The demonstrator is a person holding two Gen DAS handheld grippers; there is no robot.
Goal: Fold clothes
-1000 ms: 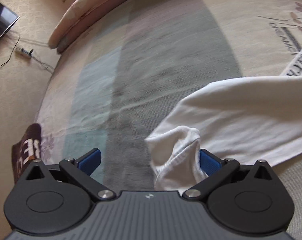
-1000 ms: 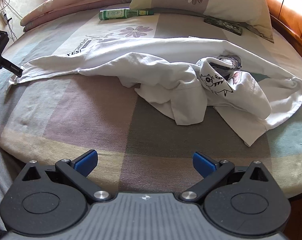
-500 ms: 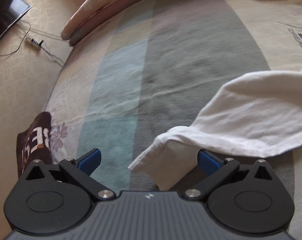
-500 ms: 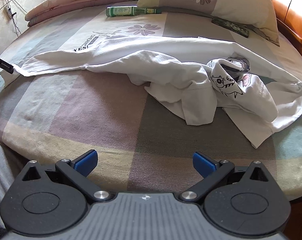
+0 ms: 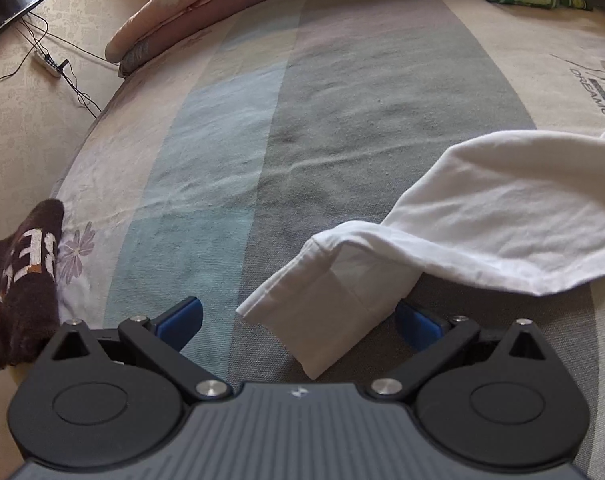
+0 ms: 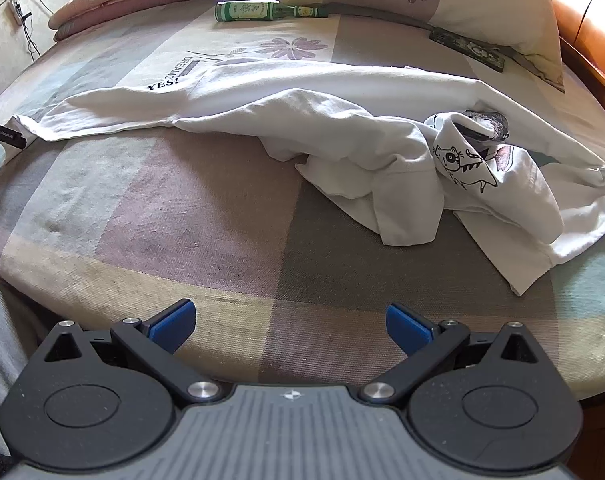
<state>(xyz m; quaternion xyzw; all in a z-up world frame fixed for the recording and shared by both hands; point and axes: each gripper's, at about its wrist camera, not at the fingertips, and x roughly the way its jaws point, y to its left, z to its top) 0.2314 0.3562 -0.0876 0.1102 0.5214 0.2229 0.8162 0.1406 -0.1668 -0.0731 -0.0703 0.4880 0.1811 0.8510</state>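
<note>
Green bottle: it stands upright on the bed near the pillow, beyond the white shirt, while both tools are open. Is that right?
Not quite. The green bottle lies on its side on the bed, as the right wrist view shows. The rest holds: it is near the pillow, beyond the white shirt, and the left tool and right tool are both open.

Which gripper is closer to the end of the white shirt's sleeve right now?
Left. The sleeve cuff lies between the open left gripper fingers; the right gripper hovers open over bare bedspread, well short of the shirt.
</note>
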